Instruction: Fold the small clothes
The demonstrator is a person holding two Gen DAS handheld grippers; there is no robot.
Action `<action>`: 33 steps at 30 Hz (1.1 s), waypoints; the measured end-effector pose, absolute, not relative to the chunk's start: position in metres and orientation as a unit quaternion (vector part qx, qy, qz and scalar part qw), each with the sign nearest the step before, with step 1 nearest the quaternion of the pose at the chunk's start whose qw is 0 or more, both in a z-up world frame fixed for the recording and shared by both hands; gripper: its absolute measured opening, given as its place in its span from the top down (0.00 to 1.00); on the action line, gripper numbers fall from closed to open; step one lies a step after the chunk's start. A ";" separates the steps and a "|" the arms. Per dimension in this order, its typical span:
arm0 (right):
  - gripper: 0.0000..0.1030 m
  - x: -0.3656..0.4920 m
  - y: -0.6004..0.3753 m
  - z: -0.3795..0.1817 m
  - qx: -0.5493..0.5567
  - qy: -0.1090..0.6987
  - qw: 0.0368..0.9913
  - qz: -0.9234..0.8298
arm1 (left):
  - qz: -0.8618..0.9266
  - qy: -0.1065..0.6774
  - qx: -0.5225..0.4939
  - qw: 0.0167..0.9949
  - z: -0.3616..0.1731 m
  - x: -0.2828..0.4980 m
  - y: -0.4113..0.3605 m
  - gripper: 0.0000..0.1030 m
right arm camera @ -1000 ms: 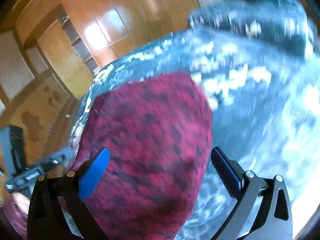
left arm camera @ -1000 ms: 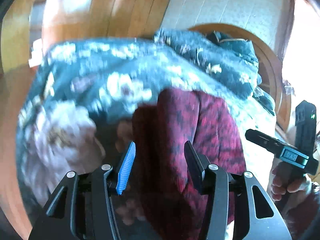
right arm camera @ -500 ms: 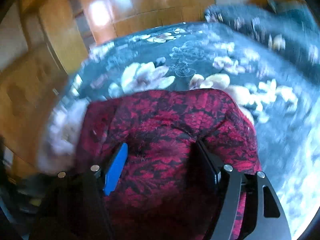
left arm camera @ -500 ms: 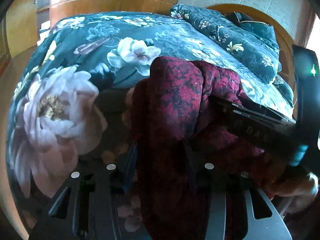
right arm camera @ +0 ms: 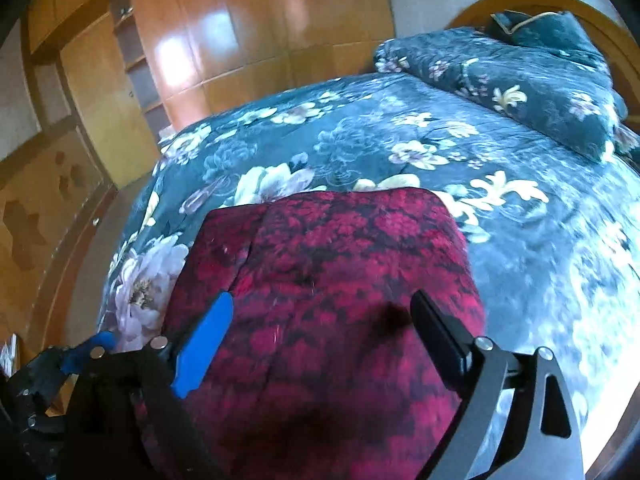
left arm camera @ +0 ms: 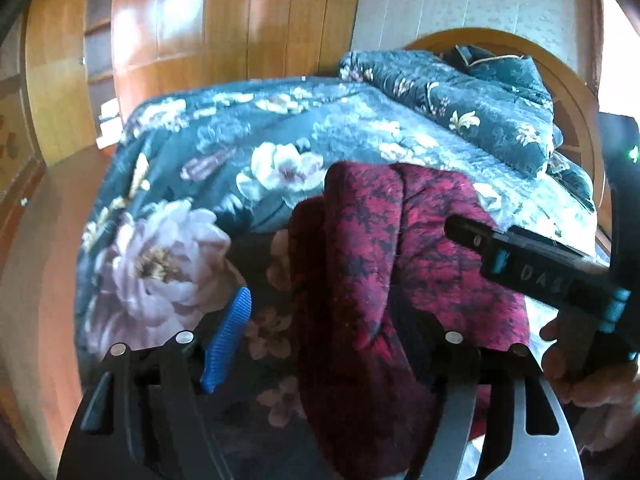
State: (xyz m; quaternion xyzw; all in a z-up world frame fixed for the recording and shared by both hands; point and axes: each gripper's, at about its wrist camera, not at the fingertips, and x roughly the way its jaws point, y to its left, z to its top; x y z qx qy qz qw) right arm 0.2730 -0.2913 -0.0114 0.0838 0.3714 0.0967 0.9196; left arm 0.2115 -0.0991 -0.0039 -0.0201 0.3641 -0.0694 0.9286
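Note:
A dark red garment with a black pattern lies bunched on the floral bedspread. My right gripper hovers over its near half, jaws opening, with both pads clear of the cloth. In the left wrist view the garment forms a thick fold running between the jaws of my left gripper. These jaws are opening; the blue pad stands apart from the cloth and the other finger is partly hidden behind the fold. One of the right gripper's fingers reaches over the garment from the right.
A folded quilt and a pillow lie at the head of the bed against a curved wooden headboard. Wooden wardrobes stand beyond the bed's far side. A person's hand holds the right gripper's handle.
Both grippers narrowed onto the red garment half a second ago and have since widened. The left pads have come off the cloth. The right gripper has moved over the garment.

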 end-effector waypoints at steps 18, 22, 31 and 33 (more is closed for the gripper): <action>0.02 0.118 -0.286 0.005 0.100 0.353 0.930 -0.019 | -0.074 0.312 -0.016 0.947 0.027 0.098 -0.087 0.09; 0.02 0.088 -0.275 0.007 0.087 0.351 0.931 -0.038 | -0.069 0.311 -0.016 0.948 0.026 0.075 -0.084 0.04; 0.02 0.041 -0.275 0.015 0.089 0.323 0.939 -0.076 | -0.068 0.304 0.002 0.950 0.027 0.044 -0.081 0.04; 0.02 0.036 -0.276 0.015 0.089 0.323 0.939 -0.079 | -0.069 0.300 0.000 0.951 0.029 0.039 -0.080 0.04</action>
